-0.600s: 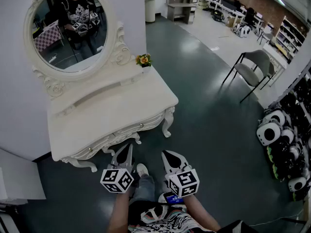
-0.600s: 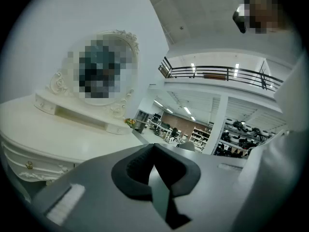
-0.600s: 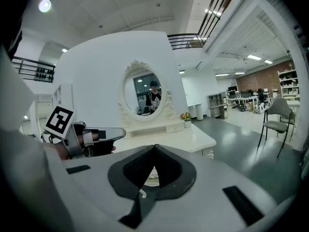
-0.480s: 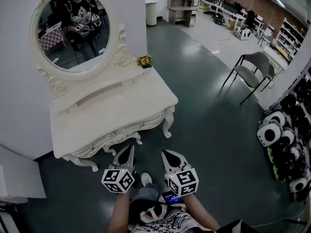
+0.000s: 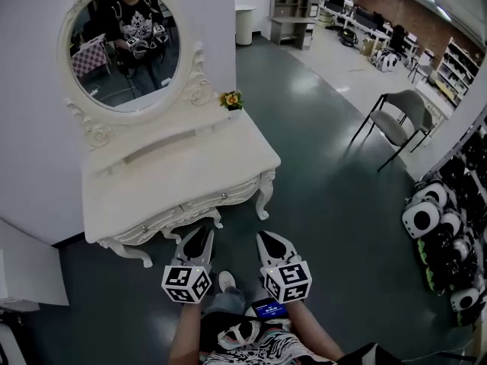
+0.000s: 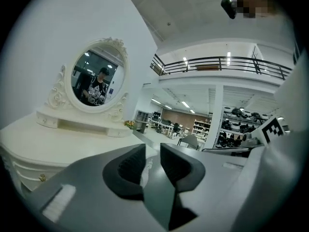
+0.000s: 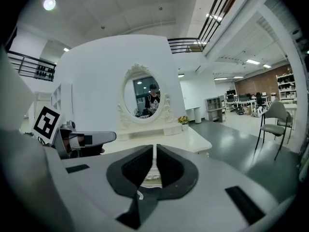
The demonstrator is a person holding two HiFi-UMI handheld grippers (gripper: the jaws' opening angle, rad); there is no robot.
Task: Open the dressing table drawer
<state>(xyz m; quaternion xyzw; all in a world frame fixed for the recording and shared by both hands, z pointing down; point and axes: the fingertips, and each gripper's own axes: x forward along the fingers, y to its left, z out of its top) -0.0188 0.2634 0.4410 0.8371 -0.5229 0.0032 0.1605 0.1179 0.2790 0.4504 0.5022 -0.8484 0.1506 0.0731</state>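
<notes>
A white, carved dressing table (image 5: 175, 175) stands against a pale wall. Its shallow curved drawer (image 5: 185, 210) lies just ahead of both grippers and a little to their left, still closed. The left gripper (image 5: 199, 234) has its jaws slightly apart with nothing between them. The right gripper (image 5: 266, 239) beside it has its jaws pressed together and empty. Neither touches the table. The drawer looks like stiff painted wood, smooth and probably slippery. The small brass knob (image 5: 224, 197) ahead of the grippers seems the only good hold and would need a firm pinch and a straight, level pull. Beyond the tabletop are an oval mirror (image 5: 125, 48) and a small flower posy (image 5: 231, 99). A glossy dark green floor (image 5: 327, 188) runs to the grippers' right, towards a grey chair (image 5: 396, 124) well away.
</notes>
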